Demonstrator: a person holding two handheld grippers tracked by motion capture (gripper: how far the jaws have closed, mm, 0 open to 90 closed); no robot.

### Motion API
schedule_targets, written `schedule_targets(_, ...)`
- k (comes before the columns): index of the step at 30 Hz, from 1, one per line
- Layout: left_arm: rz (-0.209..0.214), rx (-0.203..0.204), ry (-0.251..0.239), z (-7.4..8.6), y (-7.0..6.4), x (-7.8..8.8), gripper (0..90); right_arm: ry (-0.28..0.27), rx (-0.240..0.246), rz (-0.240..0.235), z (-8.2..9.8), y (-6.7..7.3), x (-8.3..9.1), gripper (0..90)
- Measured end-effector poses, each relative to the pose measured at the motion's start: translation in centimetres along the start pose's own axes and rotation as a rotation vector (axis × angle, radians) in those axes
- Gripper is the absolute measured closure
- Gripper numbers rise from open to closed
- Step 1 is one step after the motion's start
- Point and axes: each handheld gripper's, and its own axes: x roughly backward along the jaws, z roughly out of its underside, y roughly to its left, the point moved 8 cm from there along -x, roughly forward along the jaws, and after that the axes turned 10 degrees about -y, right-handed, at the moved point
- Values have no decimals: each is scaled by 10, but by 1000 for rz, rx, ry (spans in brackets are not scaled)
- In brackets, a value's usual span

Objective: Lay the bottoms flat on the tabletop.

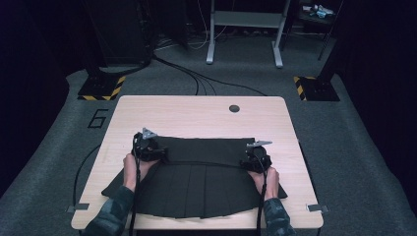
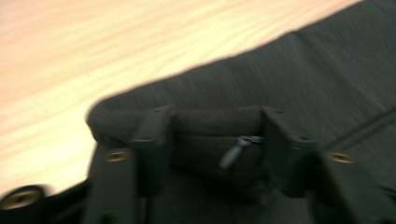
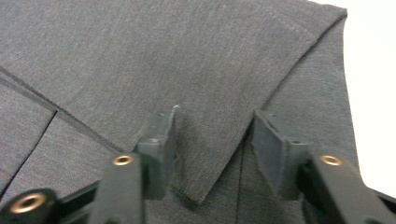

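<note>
A dark room with grey carpet, cables and a metal frame at the back surrounds my light wooden tabletop (image 1: 196,110). From the high view, a dark pleated skirt (image 1: 206,184) lies spread across the near half of it, its far edge folded over toward me into a flat band. My left tool (image 1: 147,147) sits at the left end of that band, my right tool (image 1: 256,160) at the right end, with my hands behind them.

In the left gripper view, blurred, the jaws stand partly closed around a bunched corner of the skirt (image 2: 299,79) where a small zip pull (image 2: 232,153) shows; the cloth fills the gap, so I read this as a grip.

In the right gripper view, a pointed folded corner of the skirt (image 3: 205,70) lies between the jaws, which stand partly closed; I cannot tell whether the pads press on it.

I judge the fold is midway. Next I need both corners firmly held, then an even pull toward the near hem, keeping the band straight.
</note>
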Motion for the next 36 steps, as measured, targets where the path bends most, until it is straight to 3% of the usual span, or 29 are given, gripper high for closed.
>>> schedule_targets(3, 9, 0, -4, 11, -1, 0, 756, -10, 13, 3, 1, 3, 1, 658)
schedule_targets(5, 15, 13, 0, 19, -2, -2, 797, -21, 9, 10, 1, 4, 4, 755)
schedule_targets(8, 7, 43, -25, 26, 1, -2, 816, -42, 32, 9, 1, 2, 5, 830)
schedule_targets(13, 12, 67, -67, 23, 3, 5, 832, -61, 29, 11, -1, 3, 8, 859)
schedule_targets(24, 28, 57, -113, 7, 7, 12, 838, -126, 37, 8, -17, 5, 24, 862)
schedule_targets(36, 31, 64, -126, -8, 15, 10, 840, -143, 41, 8, -41, -1, 26, 866)
